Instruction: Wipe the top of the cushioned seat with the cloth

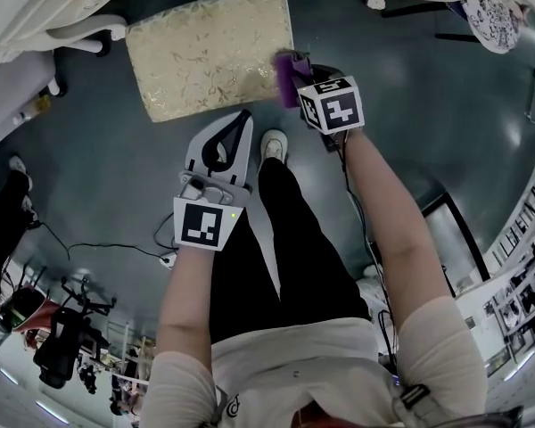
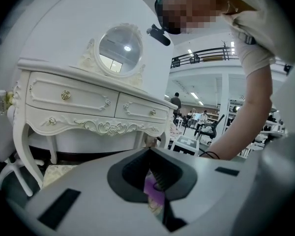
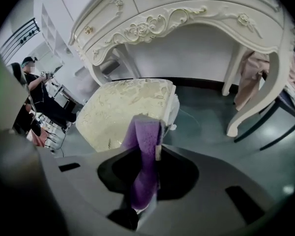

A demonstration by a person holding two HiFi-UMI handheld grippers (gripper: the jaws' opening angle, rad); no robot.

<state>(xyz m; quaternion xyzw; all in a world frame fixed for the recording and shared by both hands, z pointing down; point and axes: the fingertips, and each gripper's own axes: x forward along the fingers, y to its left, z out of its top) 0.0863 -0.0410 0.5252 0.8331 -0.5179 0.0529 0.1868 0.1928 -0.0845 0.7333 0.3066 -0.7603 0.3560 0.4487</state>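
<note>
Right now the cloth (image 3: 145,154) hangs pinched in my right tongs (image 1: 296,71), which are clamped on its purple fold at the right end of the cushioned seat (image 1: 209,52). I cannot tell whether it touches the top yet. The seat lies ahead and to the left of those tongs, long axis crosswise, so I judge the wipe calls for a leftward sweep. My left tongs (image 1: 242,119) sit just short of the seat's near edge, tips closed together on nothing.
</note>
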